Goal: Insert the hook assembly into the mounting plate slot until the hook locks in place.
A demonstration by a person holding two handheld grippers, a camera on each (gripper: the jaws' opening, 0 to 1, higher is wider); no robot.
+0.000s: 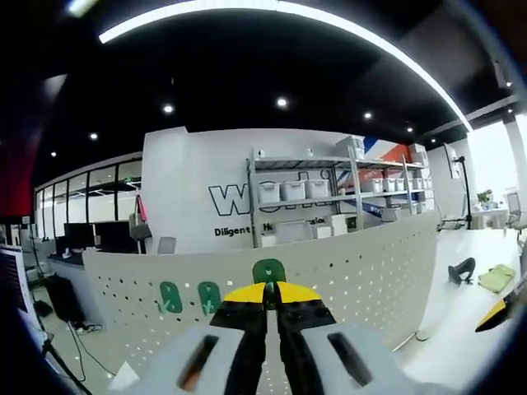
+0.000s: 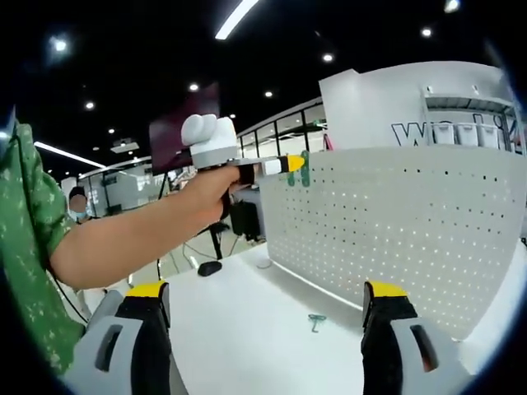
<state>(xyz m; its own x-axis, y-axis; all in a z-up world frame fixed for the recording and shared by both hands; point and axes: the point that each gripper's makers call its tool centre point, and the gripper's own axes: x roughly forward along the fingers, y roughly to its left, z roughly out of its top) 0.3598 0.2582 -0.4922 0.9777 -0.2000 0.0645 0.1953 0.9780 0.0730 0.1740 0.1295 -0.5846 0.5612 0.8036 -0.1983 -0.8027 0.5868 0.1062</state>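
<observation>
Yellow-tipped left claw (image 1: 268, 295) pinching green hook (image 1: 268, 271)

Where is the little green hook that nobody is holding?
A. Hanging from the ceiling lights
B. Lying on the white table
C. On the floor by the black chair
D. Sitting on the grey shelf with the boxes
B: in the right gripper view a small green hook lies flat on the white table in front of the pegboard, apart from the right tool, whose jaws stand wide open.
</observation>
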